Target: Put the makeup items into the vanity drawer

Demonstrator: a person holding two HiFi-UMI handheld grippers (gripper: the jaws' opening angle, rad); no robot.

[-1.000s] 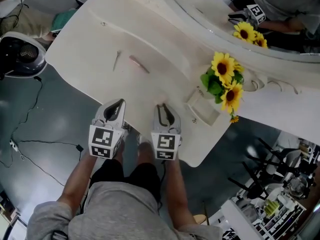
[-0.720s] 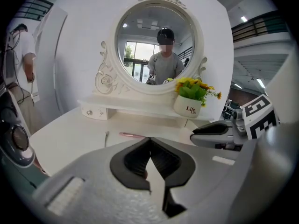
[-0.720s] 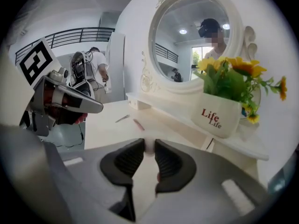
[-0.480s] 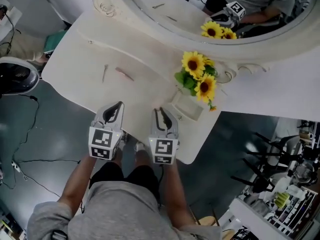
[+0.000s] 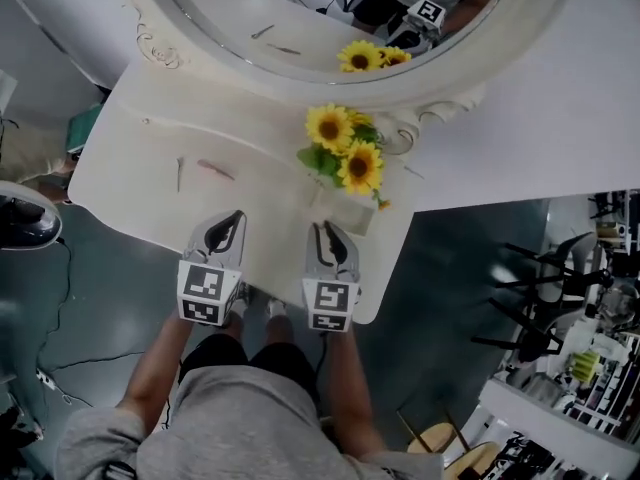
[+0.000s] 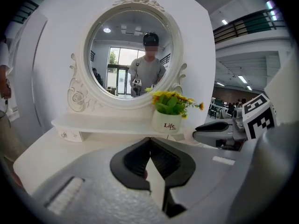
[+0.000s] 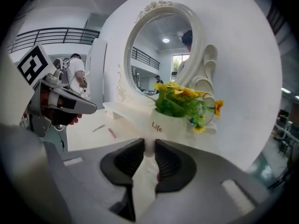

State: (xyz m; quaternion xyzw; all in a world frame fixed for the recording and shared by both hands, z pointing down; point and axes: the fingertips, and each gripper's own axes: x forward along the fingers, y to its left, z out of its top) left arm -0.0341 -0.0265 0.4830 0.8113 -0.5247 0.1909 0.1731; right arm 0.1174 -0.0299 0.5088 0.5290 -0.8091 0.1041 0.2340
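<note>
Head view, looking steeply down on a white vanity table point(image 5: 130, 183) with an oval mirror point(image 5: 330, 28) and a white flower pot point(image 5: 343, 214) of sunflowers point(image 5: 345, 148). Two slim makeup items lie flat on the table, well to the left of the pot: a pink stick point(image 5: 215, 170) nearer the pot and a grey stick point(image 5: 179, 173) just beyond it. No open drawer shows in any view. A person holds both grippers over the table's front edge. The left gripper point(image 5: 234, 216) is left of the pot, and its fingers point(image 6: 135, 160) are pressed together with nothing between them. The right gripper point(image 5: 323, 228) is just in front of the pot. Its fingers point(image 7: 170, 164) stand narrowly apart, also with nothing between them. Neither gripper touches a makeup item. The likeliest trouble is at the pick-up. The sticks are thin and lie flush on a smooth top, so fingers that come down too narrow or off-centre would probably skid one away, perhaps over the table's edge. The right gripper is close enough to the pot that a careless swing could tip it. A stick carried over before the drawer is open would have nowhere to go.
</note>
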